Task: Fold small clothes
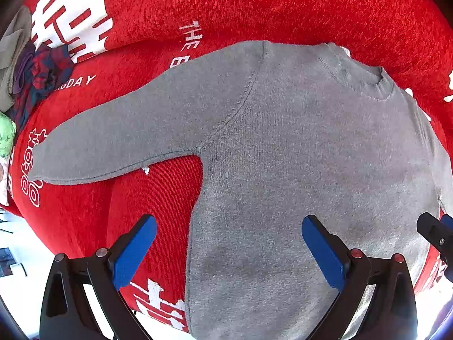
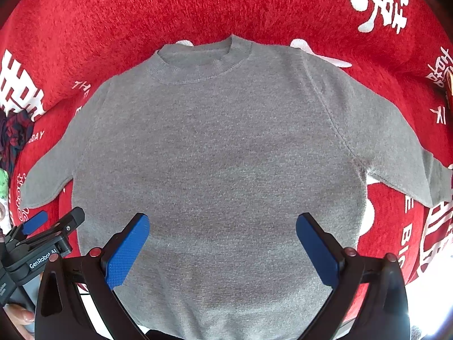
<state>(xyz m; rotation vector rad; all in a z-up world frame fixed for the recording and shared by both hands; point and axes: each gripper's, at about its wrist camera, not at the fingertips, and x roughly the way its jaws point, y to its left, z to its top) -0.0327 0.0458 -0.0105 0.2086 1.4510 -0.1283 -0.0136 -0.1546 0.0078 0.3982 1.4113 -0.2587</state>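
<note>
A small grey knit sweater [image 1: 297, 147] lies flat and spread out on a red blanket [image 1: 283, 2], collar away from me, both sleeves stretched out sideways. It fills the right wrist view [image 2: 215, 147] too. My left gripper [image 1: 229, 223] is open and empty, hovering over the sweater's lower left edge. My right gripper [image 2: 222, 223] is open and empty over the lower middle of the sweater body. The left gripper also shows at the left edge of the right wrist view [image 2: 53, 221].
The red blanket [image 2: 141, 8] has white printed characters and lettering. A pile of other clothes, dark plaid and grey [image 1: 36, 76], lies at the far left. A white floor shows past the blanket's near edge [image 1: 17, 243].
</note>
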